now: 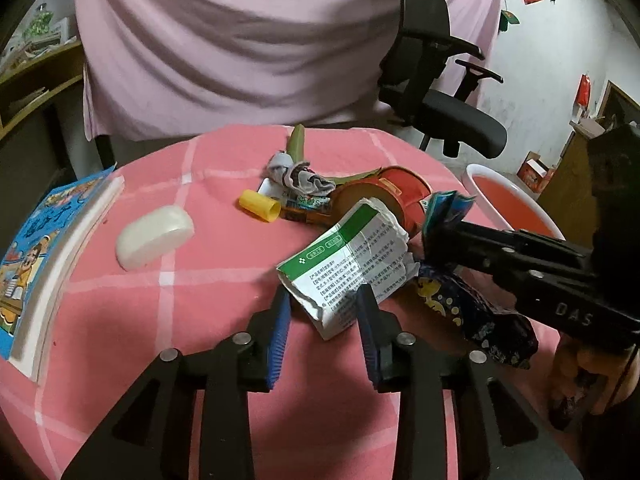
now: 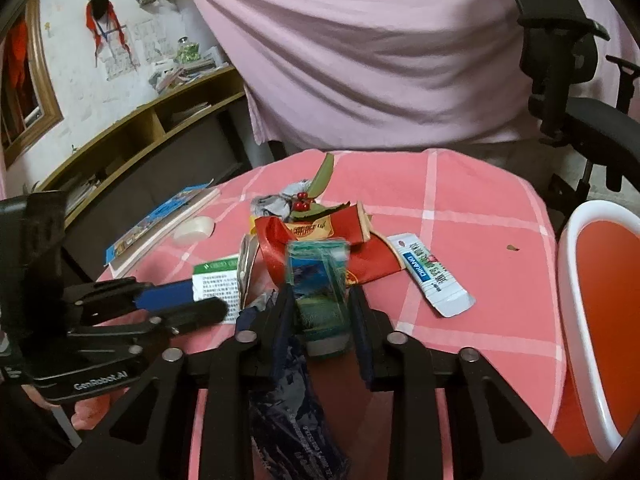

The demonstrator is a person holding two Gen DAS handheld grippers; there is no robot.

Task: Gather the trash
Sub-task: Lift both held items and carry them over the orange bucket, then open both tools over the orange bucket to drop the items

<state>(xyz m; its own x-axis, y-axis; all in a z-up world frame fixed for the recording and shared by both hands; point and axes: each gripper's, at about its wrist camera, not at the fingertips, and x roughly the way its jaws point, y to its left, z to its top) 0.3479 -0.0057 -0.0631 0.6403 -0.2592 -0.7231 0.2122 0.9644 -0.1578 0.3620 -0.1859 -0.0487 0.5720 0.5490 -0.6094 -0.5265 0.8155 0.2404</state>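
Observation:
A heap of trash lies on the pink checked tablecloth [image 1: 180, 280]. My left gripper [image 1: 324, 300] has its fingers around the near end of a torn white-and-green paper box [image 1: 352, 264]; the jaws look closed on it. My right gripper [image 2: 320, 300] is shut on a blue-green wrapper [image 2: 320, 276], also seen from the left wrist view [image 1: 444, 208]. A dark blue patterned wrapper [image 1: 480, 312] lies under the right gripper. Further back are a red can [image 1: 400, 192], a yellow cap [image 1: 260, 205], crumpled grey foil [image 1: 296, 176] and a green leaf [image 1: 297, 142]. A toothpaste tube [image 2: 430, 274] lies to the right.
A white bin with orange inside [image 2: 600, 300] stands at the table's right edge. A white soap bar [image 1: 154, 236] and a children's book [image 1: 44, 248] lie at the left. A black office chair [image 1: 440, 92] and a pink curtain [image 1: 240, 40] stand behind.

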